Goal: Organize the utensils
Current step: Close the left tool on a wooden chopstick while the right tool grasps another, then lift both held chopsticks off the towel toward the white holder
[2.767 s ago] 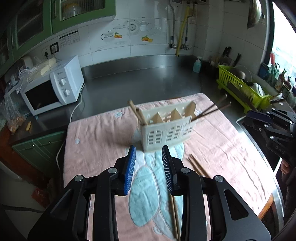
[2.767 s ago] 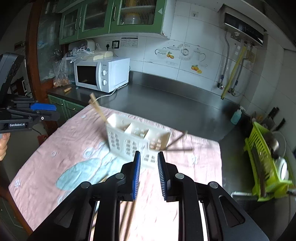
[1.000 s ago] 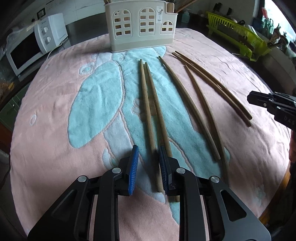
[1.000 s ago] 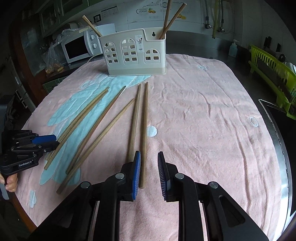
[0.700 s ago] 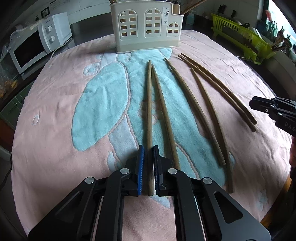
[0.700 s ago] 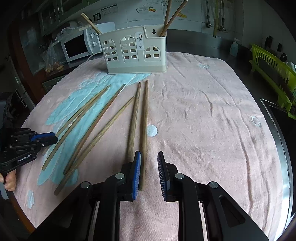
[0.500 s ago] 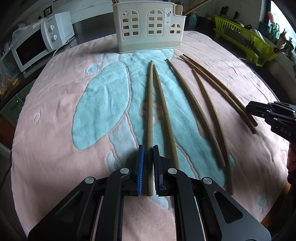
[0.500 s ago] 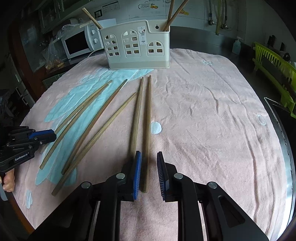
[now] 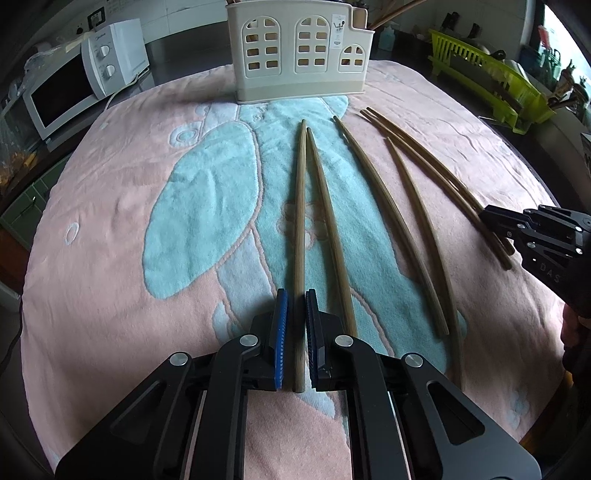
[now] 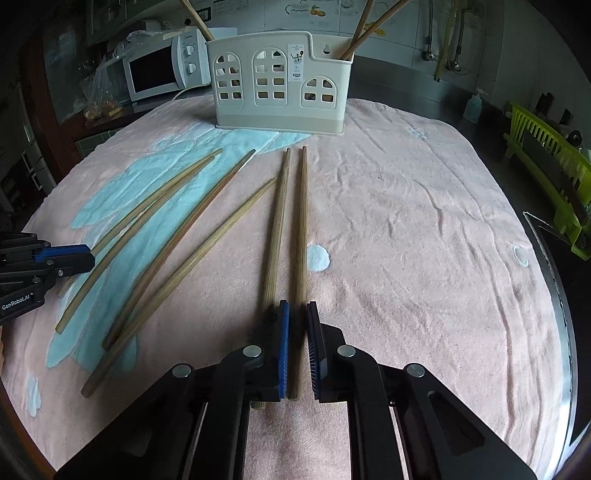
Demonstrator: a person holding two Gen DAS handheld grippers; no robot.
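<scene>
- Chopsticks: six loose wooden chopsticks lie on a pink and blue towel (image 9: pixel 110 206), all with their far ends toward the utensil holder (image 9: pixel 301 51).
- Left-hand chopstick (image 9: pixel 300 229): the outermost stick on the blue patch, lying straight; a second stick (image 9: pixel 330 229) lies just beside it, the two nearly meeting at their far tips.
- Left tool (image 9: pixel 295 295): its blue pads are closed on the near end of the left-hand chopstick, whose butt shows between the fingers.
- Right-hand chopstick (image 10: pixel 301 229): the outermost stick on the pink side, parallel to its neighbour (image 10: pixel 277 221), which passes under the tool's left finger.
- Right tool (image 10: pixel 296 306): its jaws are closing, the pads pressing on the near end of the right-hand chopstick.
- Middle sticks: two more chopsticks (image 9: pixel 384 206) lie between the gripped pairs, slightly fanned.
- Utensil holder: a cream plastic caddy with arched window cut-outs stands upright at the far edge of the towel; chopsticks (image 10: pixel 364 26) already lean out of its end compartments.
- Surroundings: the towel covers a dark table (image 10: pixel 399 79); a white microwave (image 9: pixel 74 85) stands to the left and a green dish rack (image 9: pixel 491 77) to the right.
</scene>
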